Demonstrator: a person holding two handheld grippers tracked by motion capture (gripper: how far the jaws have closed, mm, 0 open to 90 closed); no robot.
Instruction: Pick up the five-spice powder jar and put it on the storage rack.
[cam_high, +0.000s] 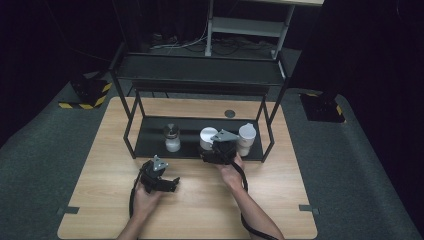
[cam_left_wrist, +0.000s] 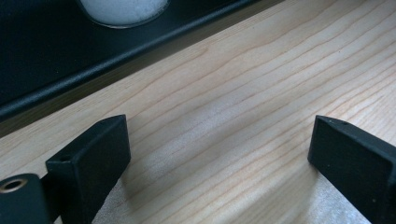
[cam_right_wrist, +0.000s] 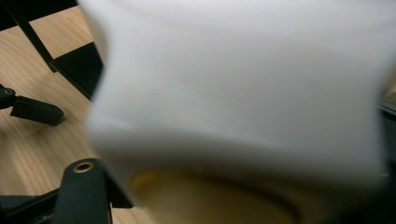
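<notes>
White cup (cam_right_wrist: 243, 93) clamped in my right gripper (cam_high: 218, 150), at the black shelf (cam_high: 150, 145).
My left gripper (cam_high: 167, 184) rests released on the wooden counter (cam_high: 200, 210).

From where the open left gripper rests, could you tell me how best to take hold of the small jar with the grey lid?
Grip the jar around its round white body, below the lid, coming level from the shelf's open front. It stands upright with free space on both sides, so the left gripper's jaws should straddle it.
</notes>
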